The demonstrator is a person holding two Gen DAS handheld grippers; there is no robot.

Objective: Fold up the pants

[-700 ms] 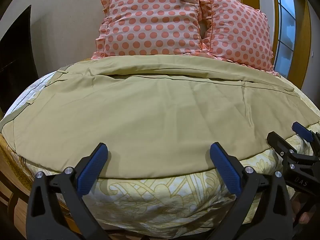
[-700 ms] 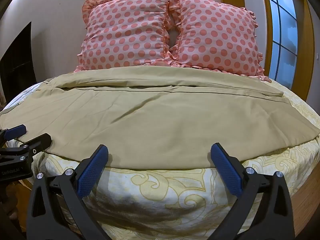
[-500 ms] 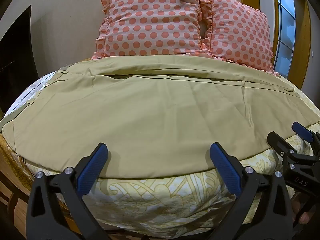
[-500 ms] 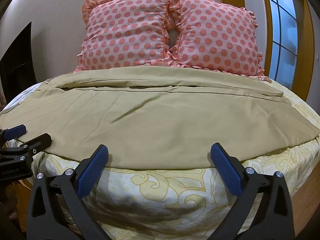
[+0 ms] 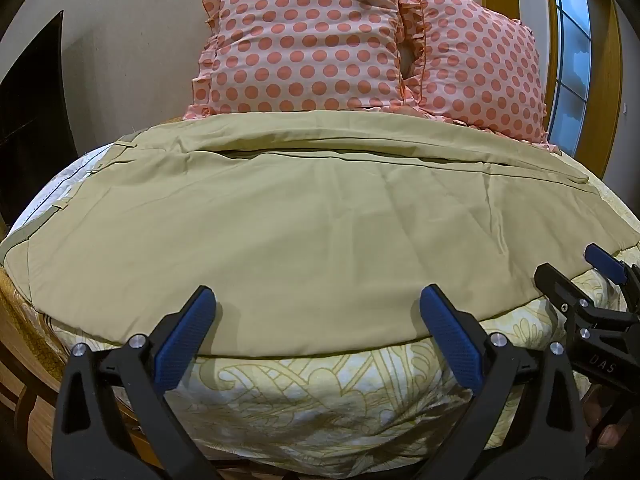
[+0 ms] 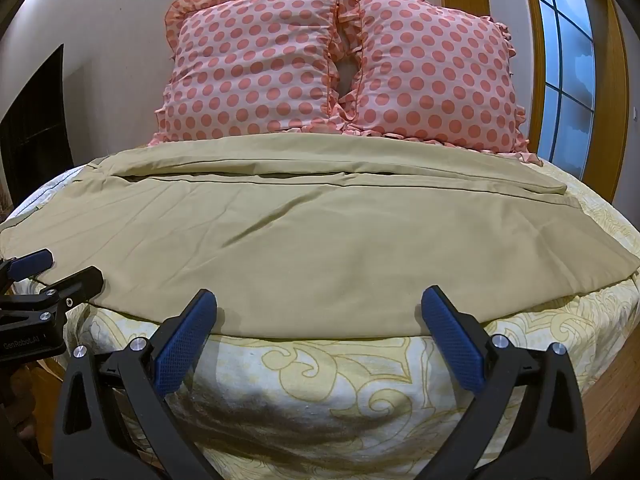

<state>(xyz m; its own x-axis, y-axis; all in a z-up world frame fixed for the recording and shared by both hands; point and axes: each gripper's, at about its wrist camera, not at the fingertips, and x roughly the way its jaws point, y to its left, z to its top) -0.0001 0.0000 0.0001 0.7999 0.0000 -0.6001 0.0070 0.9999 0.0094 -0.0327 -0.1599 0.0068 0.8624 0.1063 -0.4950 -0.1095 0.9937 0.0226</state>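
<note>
Khaki pants (image 5: pixel 312 224) lie spread flat across the bed, waistband at the left, legs running to the right; they also show in the right wrist view (image 6: pixel 320 240). My left gripper (image 5: pixel 316 312) is open and empty, just short of the pants' near edge, left of centre. My right gripper (image 6: pixel 320 312) is open and empty at the same edge, further right. Each gripper shows in the other's view: the right one (image 5: pixel 576 268) at the right side, the left one (image 6: pixel 60 268) at the left side.
The bed has a yellow patterned sheet (image 6: pixel 320 380) and a wooden frame (image 6: pixel 612 400). Two pink polka-dot pillows (image 6: pixel 256 68) (image 6: pixel 436 72) stand against the wall behind the pants. A window (image 6: pixel 568 68) is at the right, a dark opening (image 5: pixel 32 92) at the left.
</note>
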